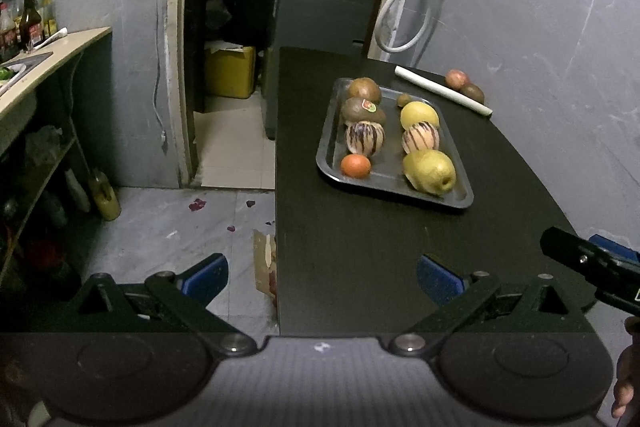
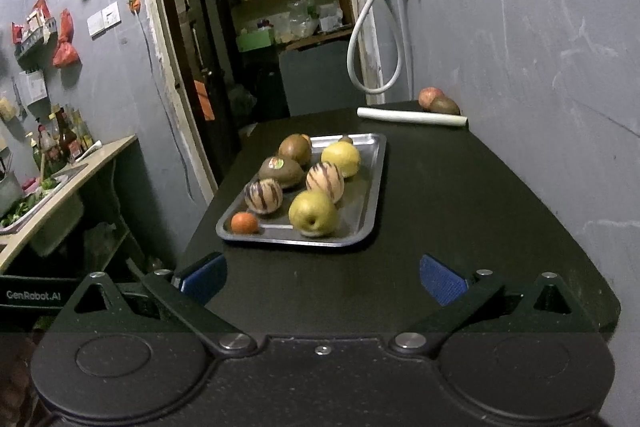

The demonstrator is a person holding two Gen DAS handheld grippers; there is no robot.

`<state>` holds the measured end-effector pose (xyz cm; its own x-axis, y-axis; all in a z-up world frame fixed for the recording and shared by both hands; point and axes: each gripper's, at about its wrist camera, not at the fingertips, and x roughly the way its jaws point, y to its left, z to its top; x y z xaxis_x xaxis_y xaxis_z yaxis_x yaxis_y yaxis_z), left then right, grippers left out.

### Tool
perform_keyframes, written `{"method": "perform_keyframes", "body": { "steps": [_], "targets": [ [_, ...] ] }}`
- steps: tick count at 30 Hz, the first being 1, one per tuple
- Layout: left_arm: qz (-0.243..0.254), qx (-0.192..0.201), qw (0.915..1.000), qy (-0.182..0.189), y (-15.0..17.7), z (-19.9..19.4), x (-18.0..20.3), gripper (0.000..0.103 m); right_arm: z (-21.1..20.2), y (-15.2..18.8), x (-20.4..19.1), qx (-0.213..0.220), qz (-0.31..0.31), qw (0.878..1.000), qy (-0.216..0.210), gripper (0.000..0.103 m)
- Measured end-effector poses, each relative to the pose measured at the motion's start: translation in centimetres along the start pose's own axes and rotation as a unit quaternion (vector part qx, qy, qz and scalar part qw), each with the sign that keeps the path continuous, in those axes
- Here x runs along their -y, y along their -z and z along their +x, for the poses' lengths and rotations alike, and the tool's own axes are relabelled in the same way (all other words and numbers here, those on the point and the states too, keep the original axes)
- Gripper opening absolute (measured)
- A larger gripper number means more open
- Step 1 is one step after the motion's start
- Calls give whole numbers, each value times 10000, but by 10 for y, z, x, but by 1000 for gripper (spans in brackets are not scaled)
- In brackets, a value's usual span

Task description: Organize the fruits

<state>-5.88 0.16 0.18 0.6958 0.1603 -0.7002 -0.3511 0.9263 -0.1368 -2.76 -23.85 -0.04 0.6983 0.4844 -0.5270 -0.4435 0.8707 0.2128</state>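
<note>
Fruits: eight on the tray [image 2: 370, 187], two [image 2: 438, 101] beside the wall.

Home kitchen: sink [image 2: 24, 215], sauce bottles [image 2: 66, 139].

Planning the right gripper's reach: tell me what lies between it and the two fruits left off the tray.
The tray of fruit sits partly in the right gripper's line, and the white roll lies directly before the red fruit and brown fruit by the wall.
</note>
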Motion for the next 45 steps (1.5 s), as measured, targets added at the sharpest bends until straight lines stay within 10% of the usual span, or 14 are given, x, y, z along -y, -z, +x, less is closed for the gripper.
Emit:
{"method": "perform_keyframes", "body": {
  "steps": [45],
  "targets": [
    [-10, -139, 9999, -35, 6, -6, 0, 102, -18, 11, 7, -19, 0, 10000, 0, 102]
  ]
}}
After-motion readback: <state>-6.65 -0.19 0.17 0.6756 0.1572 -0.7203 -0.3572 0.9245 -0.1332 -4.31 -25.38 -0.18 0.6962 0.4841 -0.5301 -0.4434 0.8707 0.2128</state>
